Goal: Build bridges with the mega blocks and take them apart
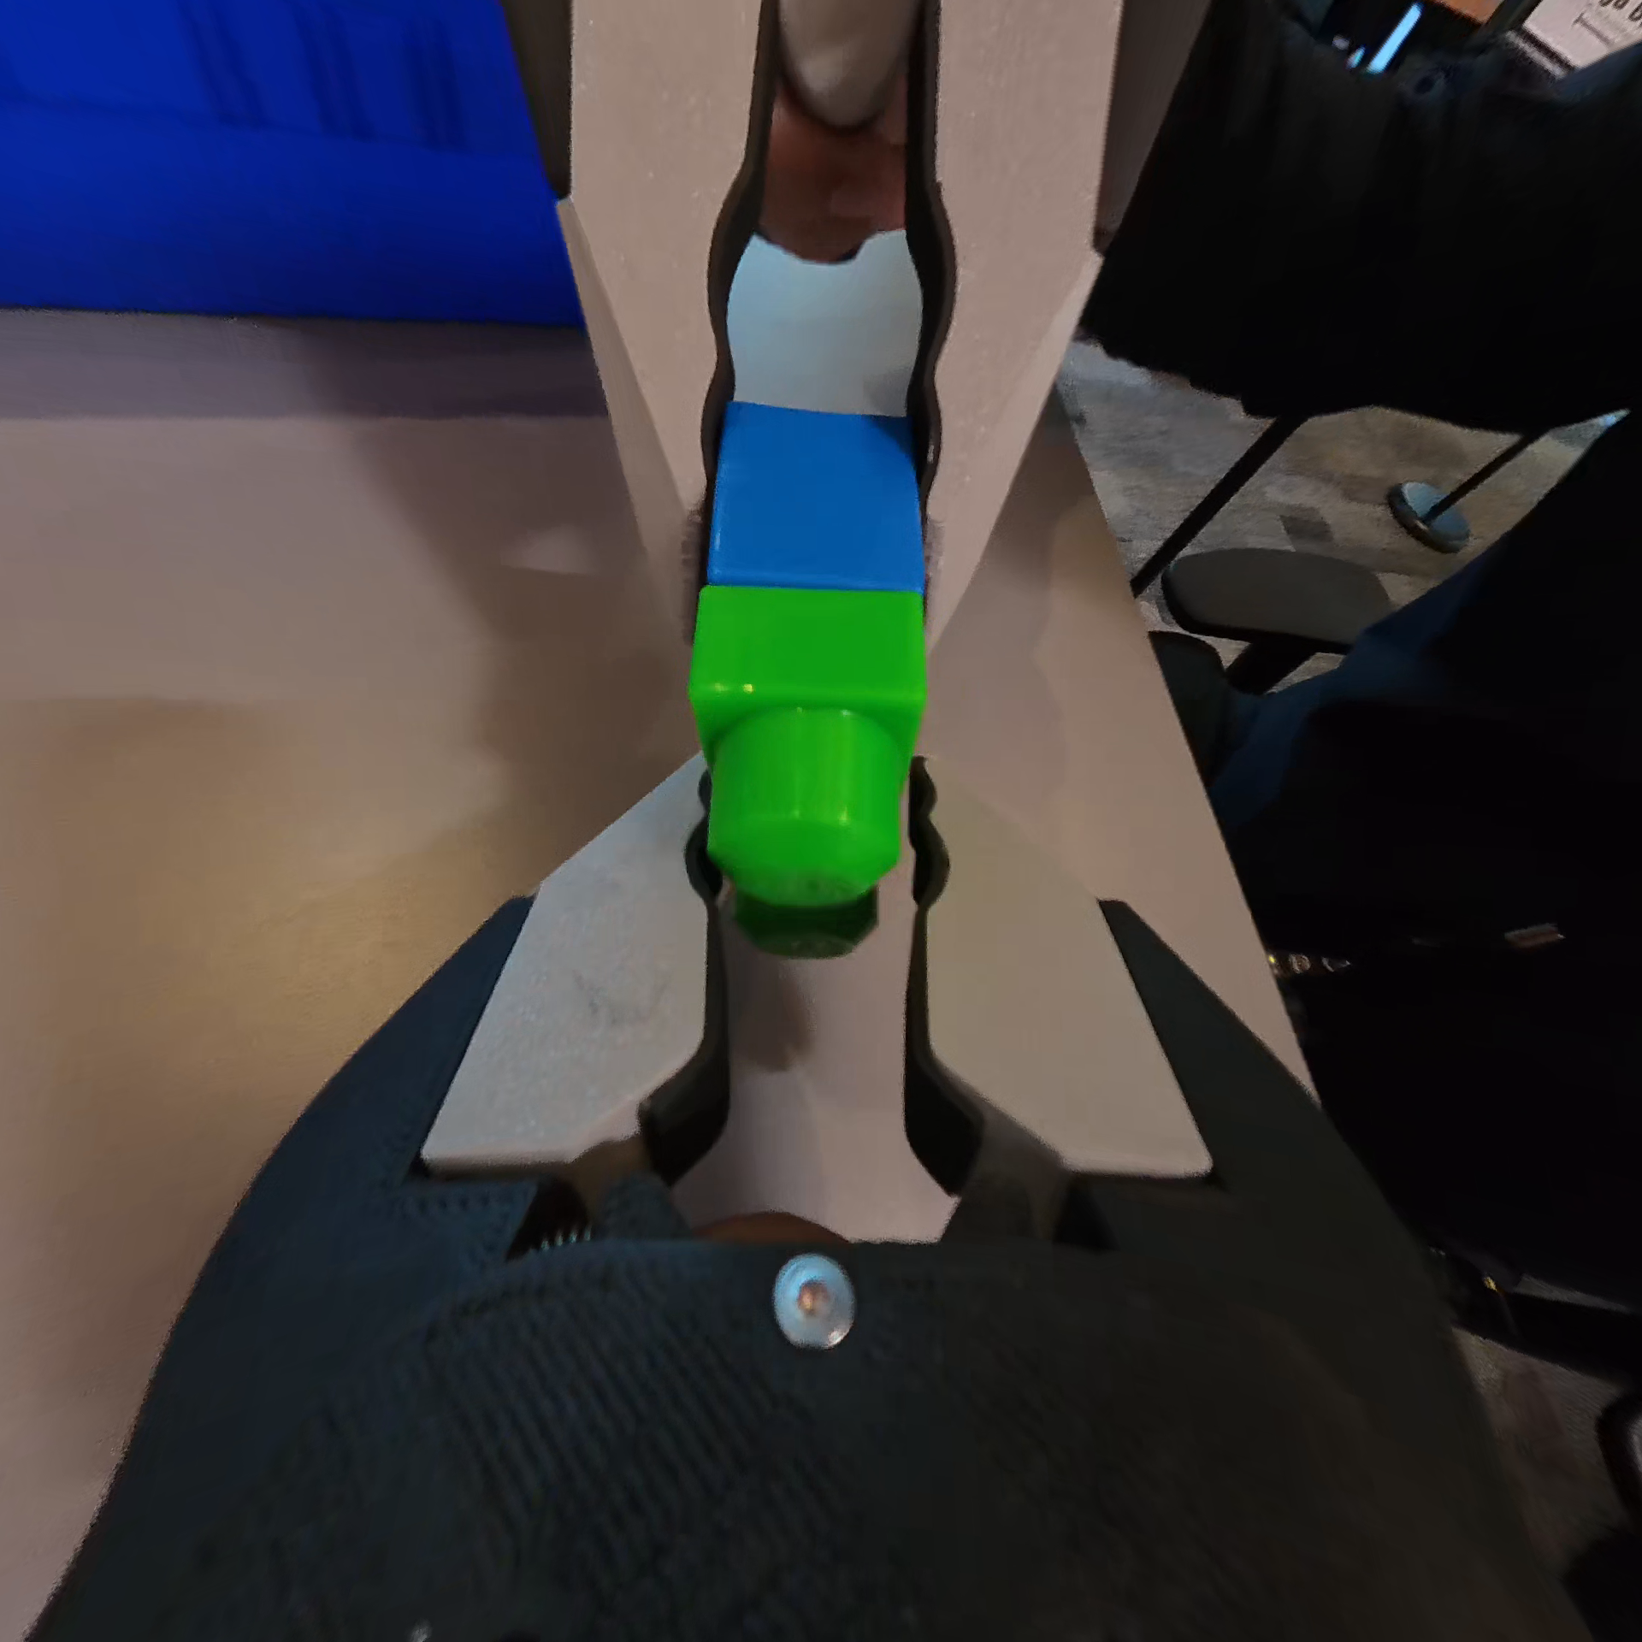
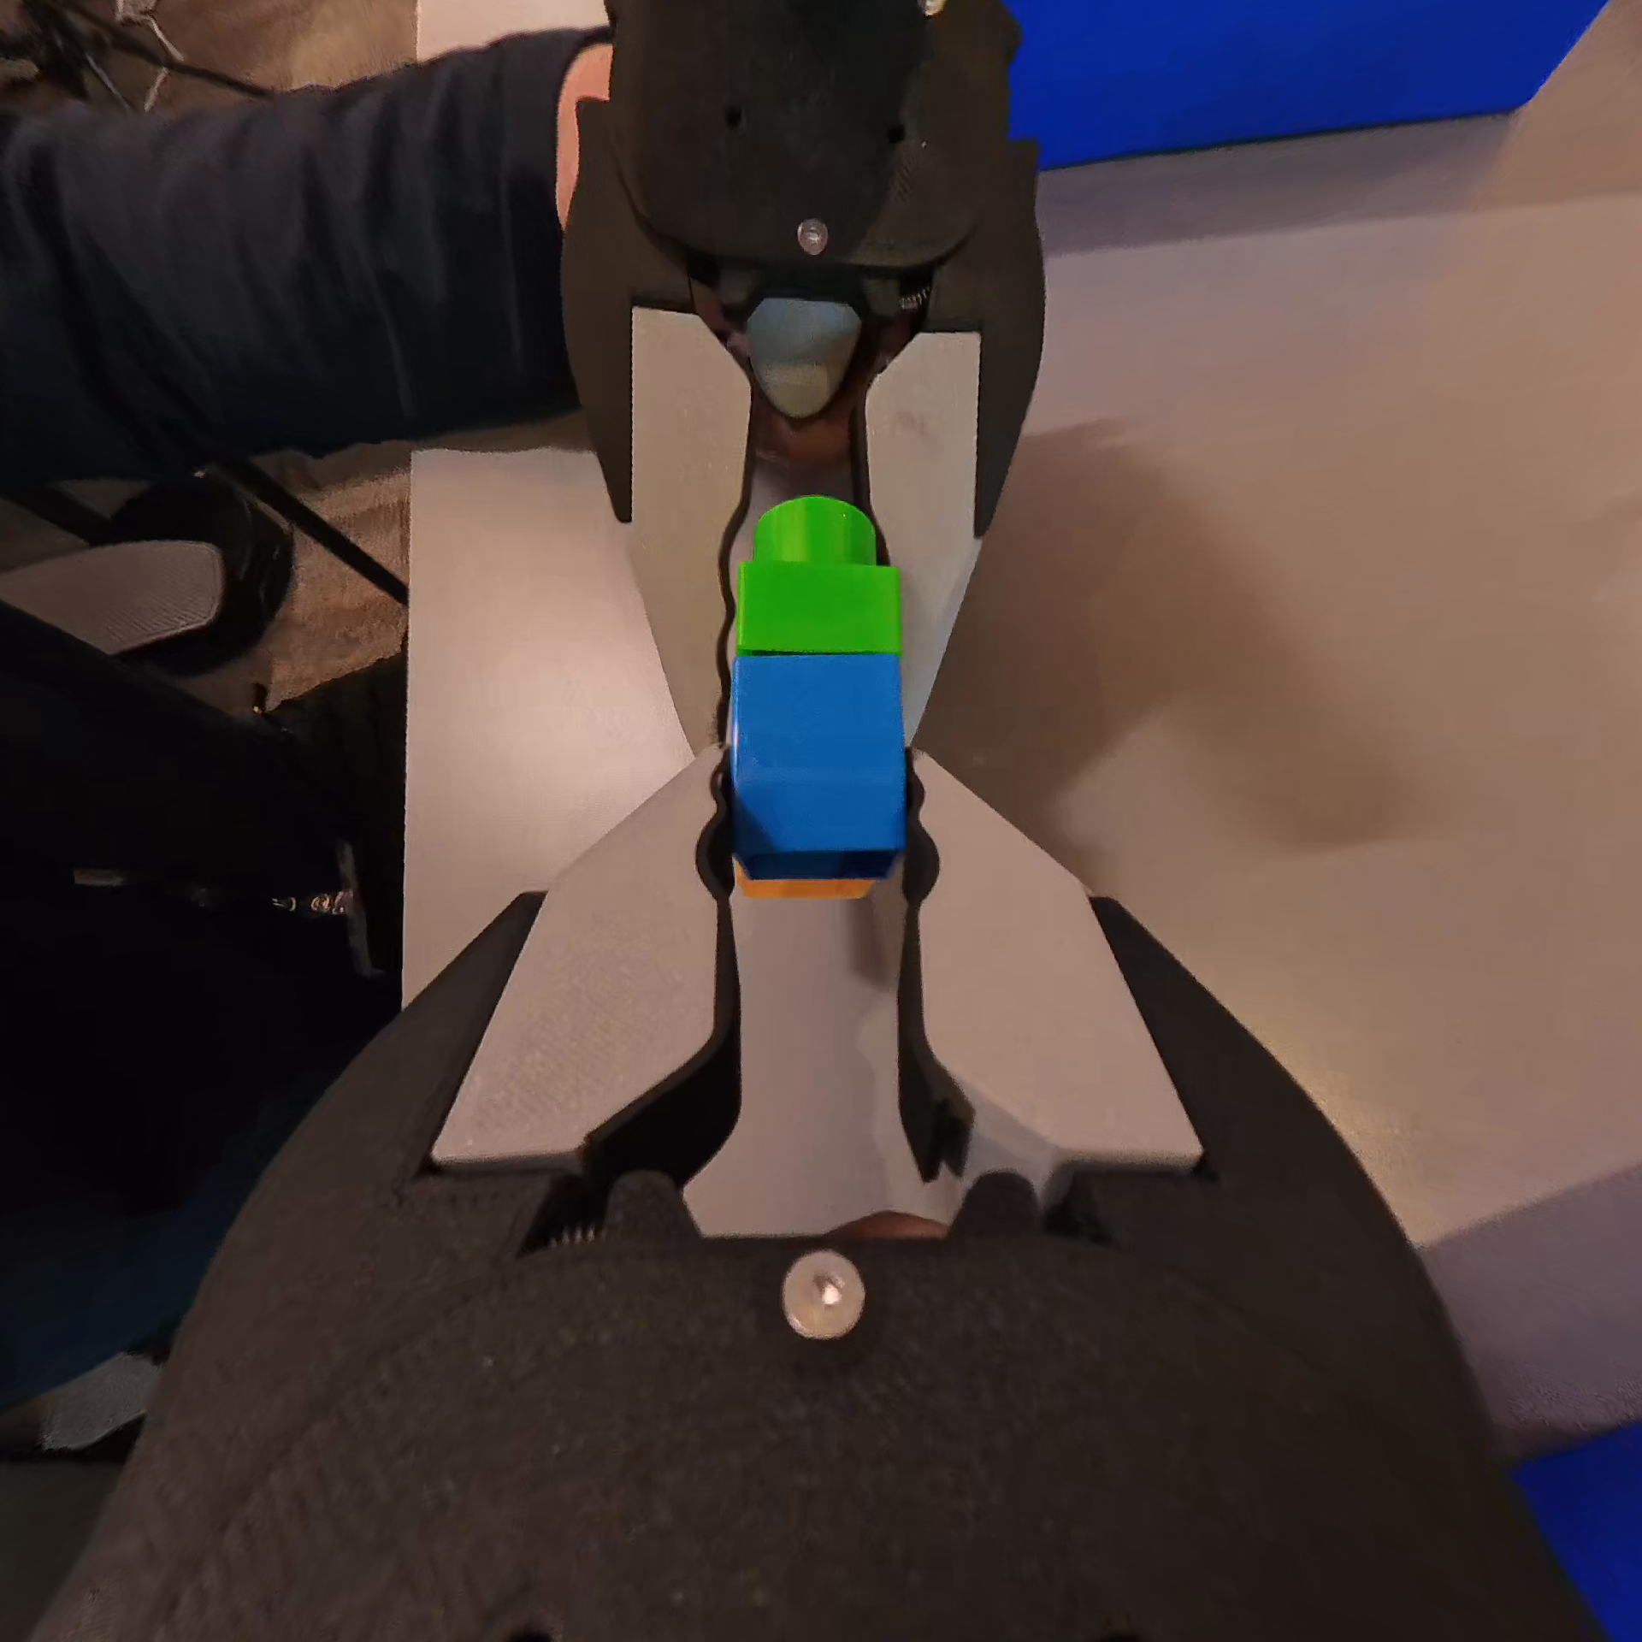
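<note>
The green block (image 1: 804, 675) and blue block (image 2: 816, 755) are joined end to end, held above the table (image 1: 267, 711) between two facing grippers. The right gripper (image 2: 816, 826) pinches the blue block. The left gripper (image 1: 813, 835) flanks the green stud; whether it presses is unclear. An orange piece (image 2: 800, 888) shows only as a sliver beneath.

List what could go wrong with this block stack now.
1. The left gripper has its jaws mostly beside the green block's stud; its hold may slip.
2. The right gripper clamps the blue block; a skewed pull could fling a block.
3. The table edge is close; a dropped block might reach the floor.
</note>
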